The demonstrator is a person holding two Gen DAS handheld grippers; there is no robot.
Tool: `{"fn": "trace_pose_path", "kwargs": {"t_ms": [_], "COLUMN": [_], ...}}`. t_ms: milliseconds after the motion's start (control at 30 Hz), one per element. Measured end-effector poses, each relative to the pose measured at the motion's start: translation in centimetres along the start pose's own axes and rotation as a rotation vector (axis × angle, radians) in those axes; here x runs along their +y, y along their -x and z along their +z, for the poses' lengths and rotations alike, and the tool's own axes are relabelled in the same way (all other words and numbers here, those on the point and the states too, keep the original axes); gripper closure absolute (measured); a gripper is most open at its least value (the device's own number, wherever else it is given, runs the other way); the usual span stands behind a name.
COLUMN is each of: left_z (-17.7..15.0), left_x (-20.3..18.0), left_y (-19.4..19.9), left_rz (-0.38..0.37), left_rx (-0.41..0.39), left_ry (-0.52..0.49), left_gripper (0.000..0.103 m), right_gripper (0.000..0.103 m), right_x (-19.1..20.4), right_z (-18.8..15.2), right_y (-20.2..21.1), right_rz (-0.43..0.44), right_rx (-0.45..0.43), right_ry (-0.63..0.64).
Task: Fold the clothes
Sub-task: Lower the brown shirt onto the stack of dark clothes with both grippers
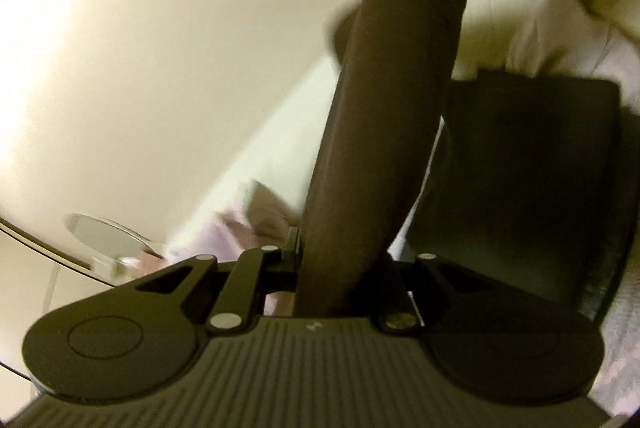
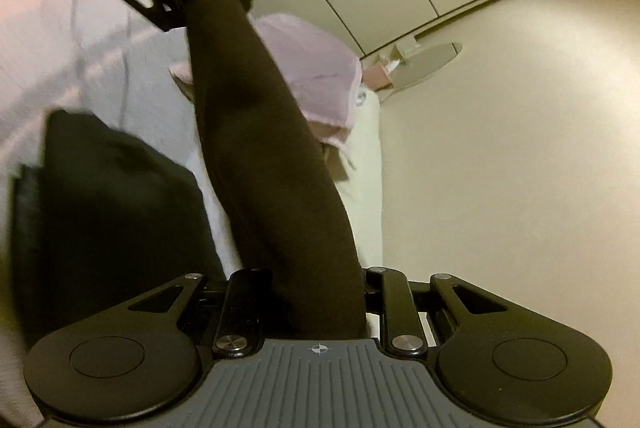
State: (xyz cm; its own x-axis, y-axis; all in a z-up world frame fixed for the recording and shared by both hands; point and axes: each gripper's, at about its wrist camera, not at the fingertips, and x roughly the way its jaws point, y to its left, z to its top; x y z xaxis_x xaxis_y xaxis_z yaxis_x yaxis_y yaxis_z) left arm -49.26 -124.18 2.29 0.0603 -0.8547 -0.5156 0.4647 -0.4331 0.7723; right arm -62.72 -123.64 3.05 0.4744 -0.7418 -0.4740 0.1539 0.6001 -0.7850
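Jaws of our left gripper (image 1: pixel 340 284) are clenched on one end of a dark brown garment (image 1: pixel 384 116), and those of our right gripper (image 2: pixel 320 304) grip its other end. We see the cloth stretched in a band between the two tools, above a white bed (image 2: pixel 156 68). A folded black garment (image 2: pixel 116 204) lies on the bed just beside the band, a pink one (image 2: pixel 316 76) farther off. Pale floor (image 2: pixel 500 168) surrounds the bed.
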Motion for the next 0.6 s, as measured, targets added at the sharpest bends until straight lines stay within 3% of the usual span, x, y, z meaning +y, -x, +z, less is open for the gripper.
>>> {"fn": "trace_pose_path", "kwargs": {"t_ms": [133, 200, 233, 300, 400, 500, 600], "left_z": [-2.3, -3.6, -3.8, -3.9, -4.8, -5.6, -5.6], "left_x": [-7.2, -10.9, -11.8, -11.6, -10.4, -9.8, -9.9], "left_y": [-7.7, -11.1, -11.0, -10.5, -9.5, -9.1, -8.6], "left_rz": [-0.122, -0.182, -0.139, -0.124, -0.108, -0.100, -0.089], "left_rx": [0.126, 0.188, 0.176, 0.162, 0.136, 0.119, 0.111], "left_ry": [-0.014, -0.024, -0.040, -0.020, -0.023, -0.057, -0.075], "left_gripper": [0.086, 0.086, 0.090, 0.088, 0.081, 0.081, 0.088], "right_gripper": [0.078, 0.071, 0.069, 0.062, 0.060, 0.060, 0.064], "right_x": [5.2, 8.0, 9.1, 9.8, 9.0, 8.3, 8.6], "right_z": [-5.2, -7.4, -8.2, -9.3, -9.8, -10.5, -10.3], "right_y": [-8.3, -9.9, -10.1, -8.8, -6.6, -4.4, -4.0], "right_rz": [0.159, 0.239, 0.248, 0.192, 0.181, 0.160, 0.177], "right_rx": [0.120, 0.150, 0.146, 0.092, 0.098, 0.098, 0.101], "right_ry": [-0.014, 0.004, 0.015, 0.033, 0.018, 0.009, 0.003]}}
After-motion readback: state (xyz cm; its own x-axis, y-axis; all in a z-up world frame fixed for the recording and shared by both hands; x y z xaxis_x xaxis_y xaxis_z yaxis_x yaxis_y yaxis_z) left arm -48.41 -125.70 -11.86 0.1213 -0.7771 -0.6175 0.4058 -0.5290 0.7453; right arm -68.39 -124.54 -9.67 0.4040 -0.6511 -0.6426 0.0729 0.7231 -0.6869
